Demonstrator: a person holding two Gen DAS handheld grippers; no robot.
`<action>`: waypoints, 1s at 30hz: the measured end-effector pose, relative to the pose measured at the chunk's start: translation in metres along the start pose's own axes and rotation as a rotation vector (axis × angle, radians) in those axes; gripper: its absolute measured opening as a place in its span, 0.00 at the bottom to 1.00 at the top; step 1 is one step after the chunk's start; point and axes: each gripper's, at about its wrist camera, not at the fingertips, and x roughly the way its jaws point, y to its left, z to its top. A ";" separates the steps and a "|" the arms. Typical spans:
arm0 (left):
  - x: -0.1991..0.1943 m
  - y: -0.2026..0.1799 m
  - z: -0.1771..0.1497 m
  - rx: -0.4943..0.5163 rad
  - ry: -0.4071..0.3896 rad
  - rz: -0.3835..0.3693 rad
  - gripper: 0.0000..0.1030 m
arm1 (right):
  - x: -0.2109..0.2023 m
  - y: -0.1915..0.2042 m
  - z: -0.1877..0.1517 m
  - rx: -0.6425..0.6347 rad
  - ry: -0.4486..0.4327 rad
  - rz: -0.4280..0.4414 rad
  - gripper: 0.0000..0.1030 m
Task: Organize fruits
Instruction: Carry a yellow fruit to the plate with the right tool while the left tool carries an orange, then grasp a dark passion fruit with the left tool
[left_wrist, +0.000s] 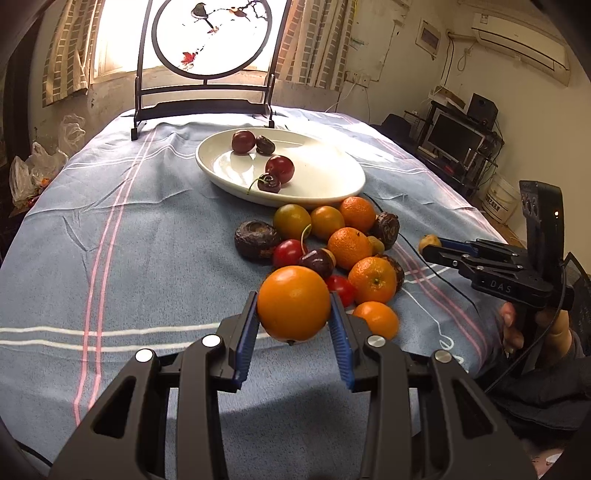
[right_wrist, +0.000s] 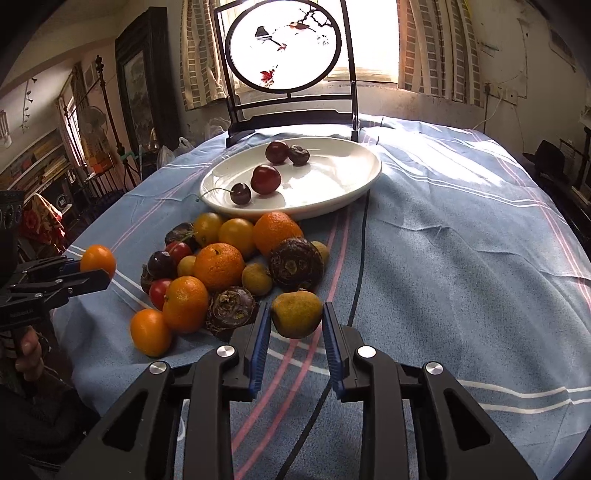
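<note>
I've got an orange (left_wrist: 293, 302) pinched in my left gripper (left_wrist: 293, 328) jaws, a small yellowish fruit (right_wrist: 297, 314) in my right gripper (right_wrist: 295, 347) — fruit pile (right_wrist: 221, 273) just ahead on the surface, white plate (right_wrist: 332, 199) with cherries (right_wrist: 265, 180) beyond.

Each camera sits just behind its own hand-held gripper, looking forward and downward along the fingers, close over the bench (left_wrist: 110, 229). The left wrist view faces from the left, the right wrist view from the right. Both share the fruit pile (left_wrist: 332, 251), white plate (right_wrist: 354, 184) and the round screen (left_wrist: 207, 40).
</note>
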 end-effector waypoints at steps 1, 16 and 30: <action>0.003 0.000 0.007 0.005 0.008 0.004 0.35 | -0.001 -0.001 0.008 0.006 -0.002 0.010 0.27; 0.123 0.046 0.157 -0.128 0.142 0.026 0.46 | 0.086 -0.034 0.127 0.133 0.000 0.051 0.49; 0.032 0.014 0.063 0.036 0.091 0.008 0.66 | 0.026 -0.023 0.029 0.117 -0.034 0.060 0.49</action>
